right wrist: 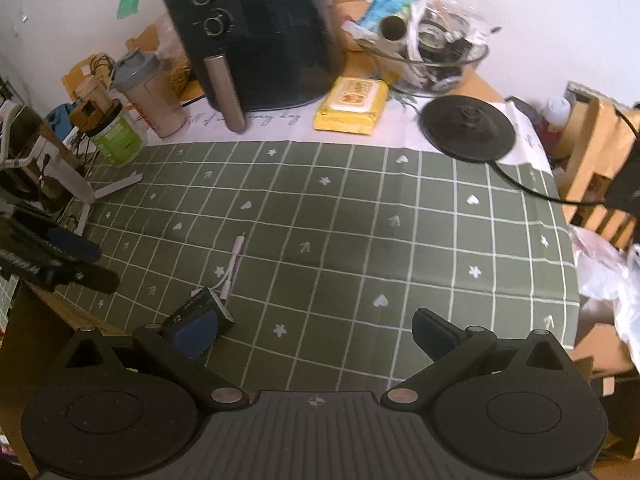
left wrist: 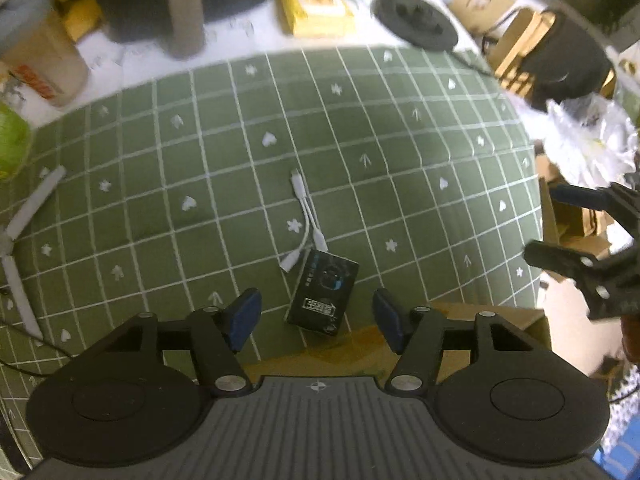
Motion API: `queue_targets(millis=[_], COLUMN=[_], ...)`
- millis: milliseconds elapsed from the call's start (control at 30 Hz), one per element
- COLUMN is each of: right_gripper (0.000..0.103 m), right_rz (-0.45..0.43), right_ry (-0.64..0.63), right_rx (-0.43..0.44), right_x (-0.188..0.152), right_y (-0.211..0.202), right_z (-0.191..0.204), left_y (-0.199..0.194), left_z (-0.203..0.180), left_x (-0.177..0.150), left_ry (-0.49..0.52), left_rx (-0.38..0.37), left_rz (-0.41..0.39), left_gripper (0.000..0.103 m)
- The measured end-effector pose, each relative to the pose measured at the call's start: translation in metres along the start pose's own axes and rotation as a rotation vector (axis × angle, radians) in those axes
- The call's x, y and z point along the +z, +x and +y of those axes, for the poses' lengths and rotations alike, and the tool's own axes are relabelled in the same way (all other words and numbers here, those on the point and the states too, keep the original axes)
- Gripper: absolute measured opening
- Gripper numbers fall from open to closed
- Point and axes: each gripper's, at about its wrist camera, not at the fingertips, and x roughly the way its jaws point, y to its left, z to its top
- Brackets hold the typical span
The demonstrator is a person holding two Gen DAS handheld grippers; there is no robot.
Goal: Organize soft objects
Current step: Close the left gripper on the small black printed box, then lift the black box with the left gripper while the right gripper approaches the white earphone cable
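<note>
A small black box with a blue-and-white label [left wrist: 324,292] lies on the green checked tablecloth [left wrist: 400,140] near its front edge. My left gripper [left wrist: 316,318] points down over the box, open, and its blue pads [left wrist: 244,316] stand clear of the box on either side. A white splitter cable [left wrist: 304,220] lies just beyond the box, touching it. In the right wrist view the box [right wrist: 200,306] and the cable [right wrist: 234,264] lie at lower left. My right gripper [right wrist: 316,332] is open wide over bare cloth, holding nothing. Its left finger [right wrist: 196,334] partly hides the box.
At the back stand a black air fryer [right wrist: 256,40], a yellow wipes pack [right wrist: 352,104], a black kettle base [right wrist: 466,128] with its cord, a glass bowl of clutter [right wrist: 432,40], a shaker bottle [right wrist: 148,92] and a green jar [right wrist: 118,136]. A white tripod [right wrist: 96,196] stands left; plastic bags [right wrist: 608,272] lie right.
</note>
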Motion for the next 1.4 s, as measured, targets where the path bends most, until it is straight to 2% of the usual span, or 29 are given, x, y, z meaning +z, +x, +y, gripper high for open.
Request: queue_targets(millis=[333, 533, 800, 933, 967, 1133, 1400], right_gripper=[0.103, 0.103, 0.103, 0.103, 0.103, 0.103, 0.103], right_rz=[-0.009, -0.016, -0.015, -0.016, -0.017, -0.012, -0.003], right_ry=[0.088, 0.152, 0.218, 0.231, 0.233, 0.232, 0.194], right_rx=[-0.018, -0.042, -0.077, -0.087, -0.089, -0.091, -0.062], right_x=[-0.022, -0.036, -0.050, -0.053, -0.053, -0.054, -0.047], right_y=[-0.015, -0.026, -0.035, -0.039, -0.040, -0.041, -0.032], right_z=[-0.026, -0.041, -0.059, -0.062, -0.062, -0.060, -0.049], left_y=[0.072, 0.116, 0.151, 0.165, 0.165, 0.157, 0.115], left_z=[-0.017, -0.016, -0.027, -0.030, -0.029, -0.037, -0.037], left_x=[0.046, 0.057, 0.054, 0.050, 0.049, 0.041, 0.038], left_ry=[0.084, 0.093, 0.126, 0.131, 0.135, 0.183, 0.170], left_rx=[0.029, 0.062, 0.090, 0.118, 0.122, 0.134, 0.102], left_rz=[0.271, 0.416, 0.498, 0.507, 0.501, 0.460, 0.309], left_gripper=[0.061, 0.061, 0.061, 0.060, 0.051, 0.048, 0.047])
